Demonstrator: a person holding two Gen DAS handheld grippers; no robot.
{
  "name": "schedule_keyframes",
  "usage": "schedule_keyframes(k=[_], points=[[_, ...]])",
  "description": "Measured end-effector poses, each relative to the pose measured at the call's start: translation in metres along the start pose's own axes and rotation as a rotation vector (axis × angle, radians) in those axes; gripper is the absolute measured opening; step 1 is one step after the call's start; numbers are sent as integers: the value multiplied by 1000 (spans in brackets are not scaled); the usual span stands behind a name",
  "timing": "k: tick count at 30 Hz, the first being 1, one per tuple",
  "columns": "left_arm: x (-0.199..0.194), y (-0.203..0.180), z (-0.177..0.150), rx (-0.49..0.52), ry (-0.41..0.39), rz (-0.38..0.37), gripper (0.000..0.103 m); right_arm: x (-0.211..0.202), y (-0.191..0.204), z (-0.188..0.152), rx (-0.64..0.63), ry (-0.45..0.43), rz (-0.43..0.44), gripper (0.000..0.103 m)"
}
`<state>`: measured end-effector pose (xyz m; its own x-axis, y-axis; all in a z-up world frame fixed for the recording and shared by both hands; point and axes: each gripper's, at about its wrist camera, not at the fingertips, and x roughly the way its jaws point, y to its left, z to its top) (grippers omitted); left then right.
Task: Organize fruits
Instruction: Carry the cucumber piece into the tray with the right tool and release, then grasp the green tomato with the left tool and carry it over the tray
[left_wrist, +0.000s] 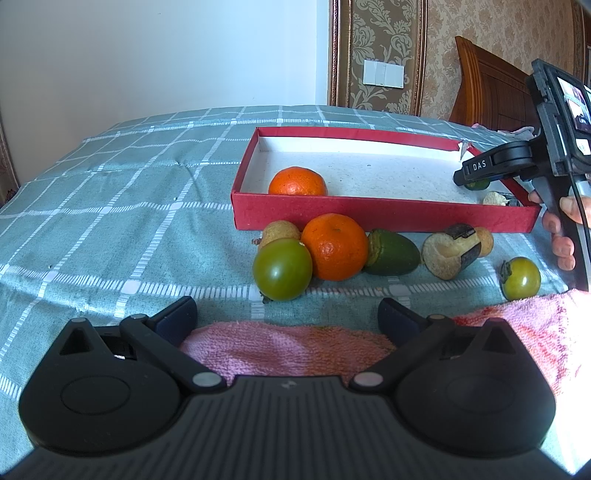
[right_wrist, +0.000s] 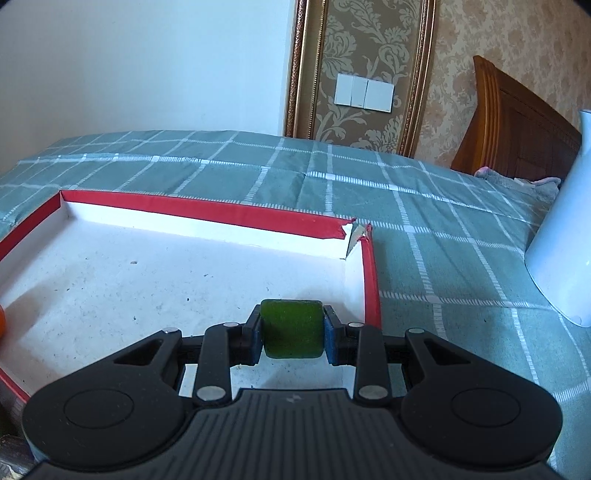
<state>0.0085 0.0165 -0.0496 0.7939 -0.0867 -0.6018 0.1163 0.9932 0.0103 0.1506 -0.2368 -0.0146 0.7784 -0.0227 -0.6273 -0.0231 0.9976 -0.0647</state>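
A small green fruit (right_wrist: 291, 328) is clamped between the blue pads of the right tool (right_wrist: 291, 332), which is held over the near right part of the red box (right_wrist: 207, 212), just inside its right wall and angled downward; the fruit appears to be kept low over the white floor so that it can be set down gently and not roll. In the left wrist view the same tool (left_wrist: 476, 177) is seen reaching in over the box's right end, gripped by a hand (left_wrist: 561, 229). One orange (left_wrist: 297, 181) already lies inside the box against the near wall. The left tool (left_wrist: 288, 314) is held with its jaws spread wide and nothing between them, above a pink towel (left_wrist: 288, 347) on the bed (left_wrist: 110, 206), probably kept ready and facing the fruits not yet sorted. These lie on the bed just in front of the box: a green tomato (left_wrist: 282, 268) touching a second orange (left_wrist: 336, 246), a dark green fruit (left_wrist: 393, 253), a pale cut fruit (left_wrist: 448, 254), and another small green tomato (left_wrist: 521, 278) further right. Most of the sorting is judged to remain.
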Motion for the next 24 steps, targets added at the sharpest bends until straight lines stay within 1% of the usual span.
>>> schedule_keyframes(k=[3,5,7,9,11,13,16,20,24], points=[[0,0,0,0,0,0,103,1,0,0,-11,-7,-2,31],[0,0,0,0,0,0,103,0,0,0,-13,-8,-7,34],[0,0,0,0,0,0,103,-1,0,0,-19,-8,-16,56],[0,0,0,0,0,0,103,-4,2,-2,-23,-10,7,59],[0,0,0,0,0,0,103,-8,4,-3,-34,-19,3,61],[0,0,0,0,0,0,103,-12,5,-4,-43,-34,-7,71],[0,0,0,0,0,0,103,-20,1,-3,-16,-49,9,71],[0,0,0,0,0,0,103,-41,-12,-5,52,-87,39,71],[-1,0,-1,-1,-3,-1,103,-71,-25,-21,109,-160,14,82]])
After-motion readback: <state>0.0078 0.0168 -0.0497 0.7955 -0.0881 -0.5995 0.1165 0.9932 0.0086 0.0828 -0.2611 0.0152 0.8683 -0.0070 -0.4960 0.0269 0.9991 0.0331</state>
